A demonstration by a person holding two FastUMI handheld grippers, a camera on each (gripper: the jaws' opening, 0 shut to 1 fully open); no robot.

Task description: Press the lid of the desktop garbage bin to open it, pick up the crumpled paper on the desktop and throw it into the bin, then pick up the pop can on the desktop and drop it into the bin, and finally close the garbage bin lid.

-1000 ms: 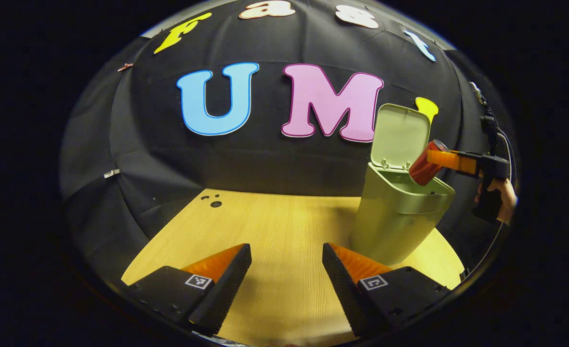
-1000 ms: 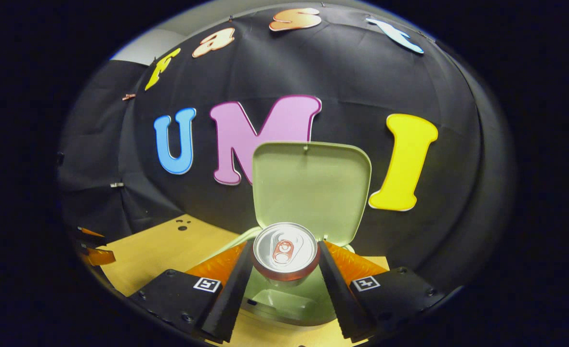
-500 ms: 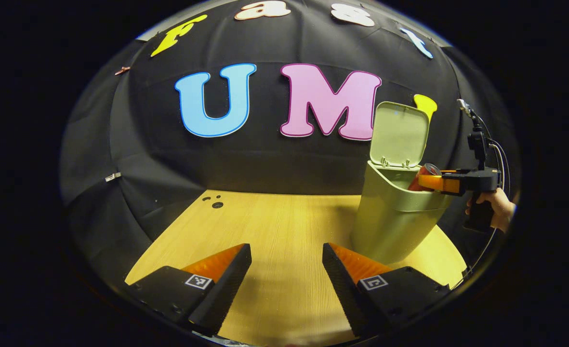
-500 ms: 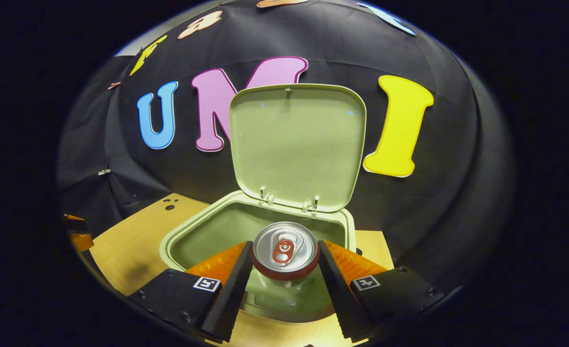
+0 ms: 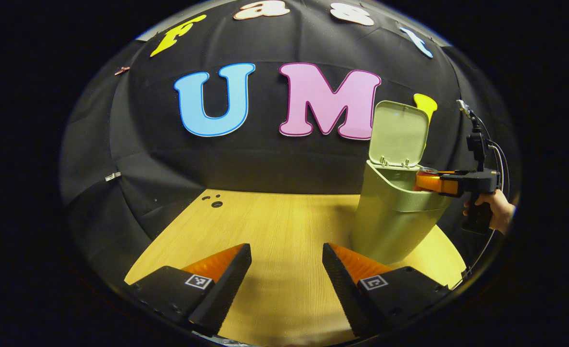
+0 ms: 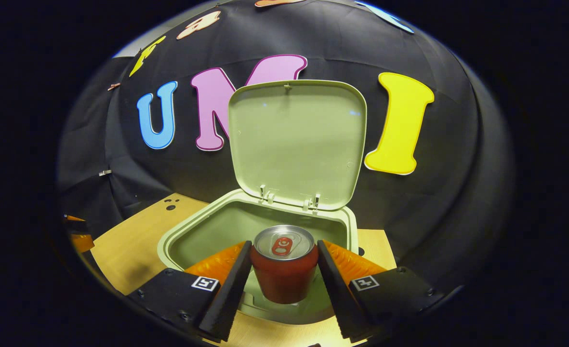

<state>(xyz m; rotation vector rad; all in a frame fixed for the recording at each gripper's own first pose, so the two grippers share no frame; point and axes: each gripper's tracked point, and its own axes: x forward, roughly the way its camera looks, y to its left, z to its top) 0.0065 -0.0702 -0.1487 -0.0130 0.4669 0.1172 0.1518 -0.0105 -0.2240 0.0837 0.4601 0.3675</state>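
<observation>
Right gripper (image 6: 283, 270) clamped on the pop can (image 6: 284, 270), one finger pressed against each side of the red wall, silver top with its pull tab facing forward and a little upward. Held directly over the open mouth of the garbage bin (image 6: 188, 229), pale green rim curving round to the left of the fingers and behind them. Lid (image 6: 296, 140) raised upright just beyond the can, hinged at the far edge of the opening, inner face turned toward the fingers. Bottom of the can possibly already below rim level, though hard to judge from this angle. Wooden desktop (image 6: 130, 241) showing left of the fingers and, in a small patch, to the right past the bin.

Left gripper (image 5: 286, 274) spread wide apart, nothing between the fingers, hovering low above the bare desktop (image 5: 265, 226). Garbage bin (image 5: 390, 221) standing ahead and to the right of its fingers, well apart from them, lid (image 5: 400, 135) tipped up. Right gripper (image 5: 431, 182) visible there at the bin's rim, reaching in from the right, gripped by a hand (image 5: 494, 212) farther right. Only a sliver of the pop can (image 5: 426, 169) peeking above those fingers, just over the bin's opening.
</observation>
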